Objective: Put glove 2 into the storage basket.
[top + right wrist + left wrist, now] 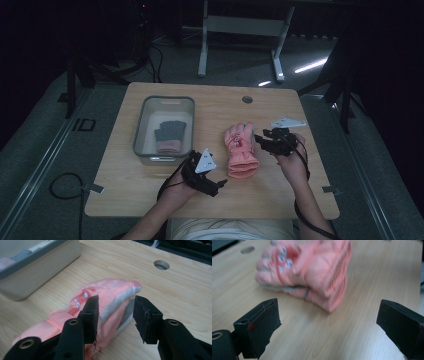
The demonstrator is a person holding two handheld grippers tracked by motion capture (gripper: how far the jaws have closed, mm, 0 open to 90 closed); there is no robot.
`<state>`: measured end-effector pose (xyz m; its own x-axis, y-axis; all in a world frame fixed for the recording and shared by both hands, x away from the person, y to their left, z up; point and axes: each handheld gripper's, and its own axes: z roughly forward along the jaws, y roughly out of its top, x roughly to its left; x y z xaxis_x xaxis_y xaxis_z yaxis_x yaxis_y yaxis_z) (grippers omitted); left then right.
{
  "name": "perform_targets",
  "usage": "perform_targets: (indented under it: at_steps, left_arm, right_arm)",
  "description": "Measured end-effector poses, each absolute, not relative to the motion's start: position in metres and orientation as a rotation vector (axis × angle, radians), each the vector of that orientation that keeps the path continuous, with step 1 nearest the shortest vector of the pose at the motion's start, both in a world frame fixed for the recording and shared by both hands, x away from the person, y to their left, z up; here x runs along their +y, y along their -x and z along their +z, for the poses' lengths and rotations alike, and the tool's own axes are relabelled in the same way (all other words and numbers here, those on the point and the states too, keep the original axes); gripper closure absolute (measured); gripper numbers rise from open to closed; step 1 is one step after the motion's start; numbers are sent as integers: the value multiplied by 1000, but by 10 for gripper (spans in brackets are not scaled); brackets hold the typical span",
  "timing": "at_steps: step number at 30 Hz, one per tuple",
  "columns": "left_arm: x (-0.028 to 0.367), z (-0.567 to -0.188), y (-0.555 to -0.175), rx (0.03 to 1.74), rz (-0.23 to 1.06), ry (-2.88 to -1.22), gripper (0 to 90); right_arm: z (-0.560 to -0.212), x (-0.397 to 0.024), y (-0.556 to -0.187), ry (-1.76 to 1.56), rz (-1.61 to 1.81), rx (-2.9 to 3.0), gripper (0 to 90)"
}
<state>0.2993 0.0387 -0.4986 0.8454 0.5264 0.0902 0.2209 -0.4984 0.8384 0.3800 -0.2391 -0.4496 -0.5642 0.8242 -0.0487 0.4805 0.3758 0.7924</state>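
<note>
Wooden table [150, 175], grey carpet [40, 150], dark room

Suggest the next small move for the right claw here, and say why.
Probably lower the right claw and close it on the pink glove. Its jaws stand open just above the glove's finger end, the glove lies flat on the table, and the bin already holds a grey glove.

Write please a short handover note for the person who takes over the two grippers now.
Left gripper: open, empty, near the cuff end of the pink gloves.
Right gripper: open, empty, jaws apart at the fingertip end.
Things: pink gloves stacked on the table; grey glove lies in the bin.
Done: grey glove binned.
Left: probably move the pink gloves into the bin.
</note>
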Motion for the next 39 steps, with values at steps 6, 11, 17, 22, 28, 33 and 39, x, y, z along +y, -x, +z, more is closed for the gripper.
perform_targets:
  at_steps: [6,11,17,22,28,33,39]
  left_arm:
    - [30,-471,-314,576,410,-2127,55]
    - [18,-454,-335,605,407,-2117,55]
    - [6,-437,-355,626,446,-2069,79]
    - [0,-436,-377,702,409,-2065,81]
    - [-9,-450,-400,860,424,-2128,142]
    - [-12,-466,-412,967,434,-2151,188]
    - [-16,-483,-419,1025,379,-2173,193]
  right_arm:
    - [-449,-249,-380,-1094,1072,2207,600]
    - [-447,-247,-381,-1041,1100,2206,614]
    - [-443,-239,-385,-1011,1099,2200,646]
    - [-441,-232,-391,-1016,1127,2186,630]
    - [-450,-218,-402,-1041,1124,2195,603]
    - [-461,-207,-410,-1071,1084,2222,584]
    - [-480,-209,-416,-1167,1015,2247,529]
